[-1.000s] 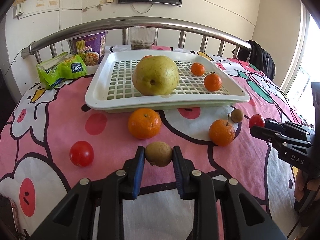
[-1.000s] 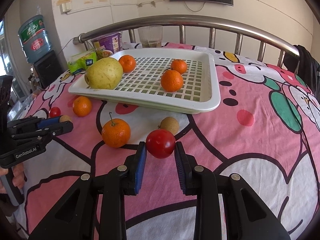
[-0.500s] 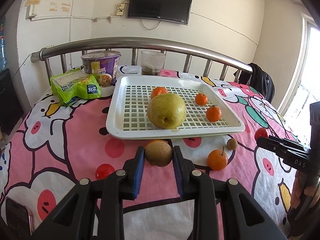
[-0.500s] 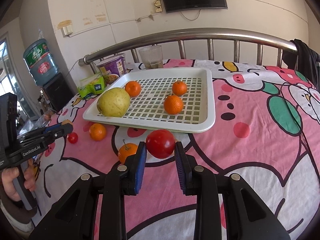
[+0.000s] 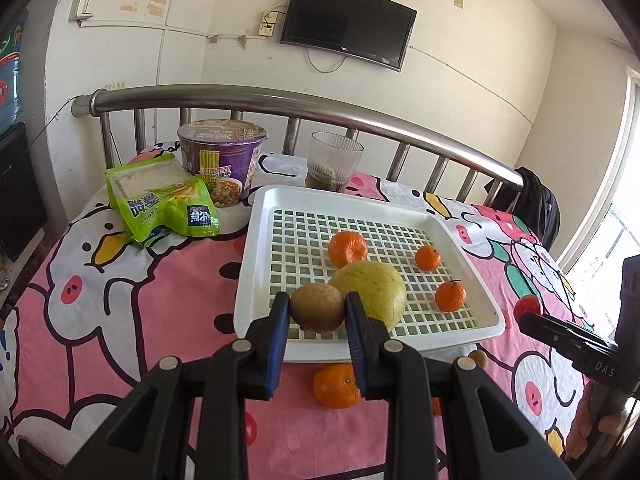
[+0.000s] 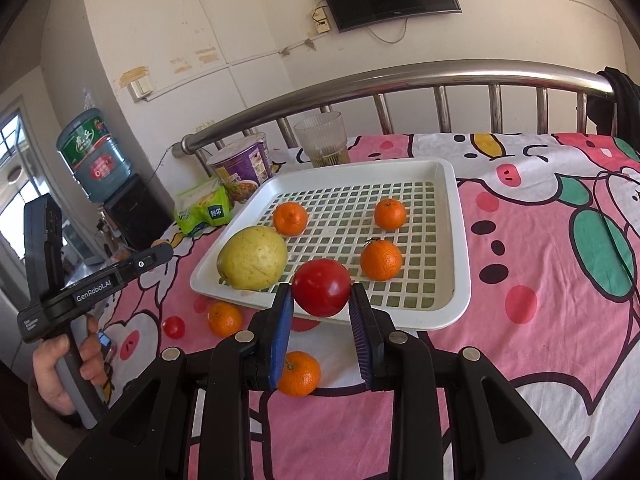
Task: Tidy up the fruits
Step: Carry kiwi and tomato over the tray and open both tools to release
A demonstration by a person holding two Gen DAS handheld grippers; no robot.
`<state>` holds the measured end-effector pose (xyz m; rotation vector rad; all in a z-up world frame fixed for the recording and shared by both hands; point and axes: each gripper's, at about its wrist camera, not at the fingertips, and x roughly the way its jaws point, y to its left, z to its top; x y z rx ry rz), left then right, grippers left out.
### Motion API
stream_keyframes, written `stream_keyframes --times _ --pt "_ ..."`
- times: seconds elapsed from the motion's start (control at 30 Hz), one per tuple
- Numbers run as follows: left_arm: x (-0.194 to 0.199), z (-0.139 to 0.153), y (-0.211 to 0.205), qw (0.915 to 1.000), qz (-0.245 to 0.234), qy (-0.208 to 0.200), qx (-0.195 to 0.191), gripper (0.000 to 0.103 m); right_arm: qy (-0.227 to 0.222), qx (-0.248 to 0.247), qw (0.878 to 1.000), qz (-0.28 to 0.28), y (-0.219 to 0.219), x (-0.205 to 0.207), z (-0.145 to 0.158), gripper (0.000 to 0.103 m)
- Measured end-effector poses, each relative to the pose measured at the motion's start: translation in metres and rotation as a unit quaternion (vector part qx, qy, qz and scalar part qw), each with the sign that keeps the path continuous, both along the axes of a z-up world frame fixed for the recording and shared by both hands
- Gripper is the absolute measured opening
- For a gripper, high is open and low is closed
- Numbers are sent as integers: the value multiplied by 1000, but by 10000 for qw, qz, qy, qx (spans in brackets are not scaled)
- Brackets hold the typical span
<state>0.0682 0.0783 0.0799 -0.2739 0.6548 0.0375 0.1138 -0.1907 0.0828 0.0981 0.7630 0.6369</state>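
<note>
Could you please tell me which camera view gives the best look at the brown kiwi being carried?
The left wrist view: the kiwi sits large and central, clamped in the left gripper over the white tray. In the right wrist view, the left gripper shows side-on at the edge, with only a brownish sliver at its tip.

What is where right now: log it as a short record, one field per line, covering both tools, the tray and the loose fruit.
left tool: shut on brown fruit, raised near tray's front edge
right tool: shut on red fruit, raised
tray: holds yellow pear and three oranges
loose on bedsheet: two oranges, one small red fruit
</note>
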Motion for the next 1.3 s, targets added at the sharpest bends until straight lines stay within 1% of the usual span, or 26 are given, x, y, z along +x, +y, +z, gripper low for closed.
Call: stream_keyframes --times 0.13,0.23,0.33,0.47,0.63,0.8,0.87,1.03,1.07,1.1,1.13,1.17,1.2,1.23,1.27,1.3 --pt "17 -13 3 9997 22 224 -44 30 83 -4 10000 34 14 13 -3 27" --pt "29 -23 4 9993 104 357 14 30 178 -42 9998 63 26 22 -9 27" --pt "37 -31 6 9986 178 485 61 30 279 -144 9995 78 37 31 -19 27" --pt "44 -43 5 9979 134 620 114 30 407 -373 9984 102 51 39 -36 27" --pt "51 -52 3 9971 93 740 174 30 440 -700 9965 127 62 45 -51 27" --pt "57 -61 -3 9958 23 868 283 30 477 -843 9952 129 66 51 -58 27" --pt "58 -62 -6 9955 18 867 378 30 492 -843 9952 102 65 53 -59 27" --pt "58 -63 -7 9956 -3 841 413 30 454 -934 9946 -8 64 55 -61 29" --pt "58 -62 -7 9956 -14 837 415 32 452 -935 9946 -9 64 55 -61 30" --pt "57 -61 -7 9958 -10 821 416 35 445 -936 9946 -2 63 56 -60 33" --pt "55 -60 -6 9960 -6 792 407 37 438 -907 9949 5 63 55 -60 43" --pt "54 -58 -6 9964 -26 767 371 41 432 -846 9955 6 61 54 -58 54" --pt "52 -56 -4 9964 17 764 362 50 419 -760 9962 -4 59 52 -55 60" --pt "49 -52 -3 9970 44 702 326 54 366 -652 9972 1 57 49 -51 69" --pt "44 -46 -1 9980 25 587 236 63 270 -546 9981 18 55 45 -45 71" --pt "39 -41 0 9988 9 470 152 79 149 -457 9988 35 53 40 -37 71"
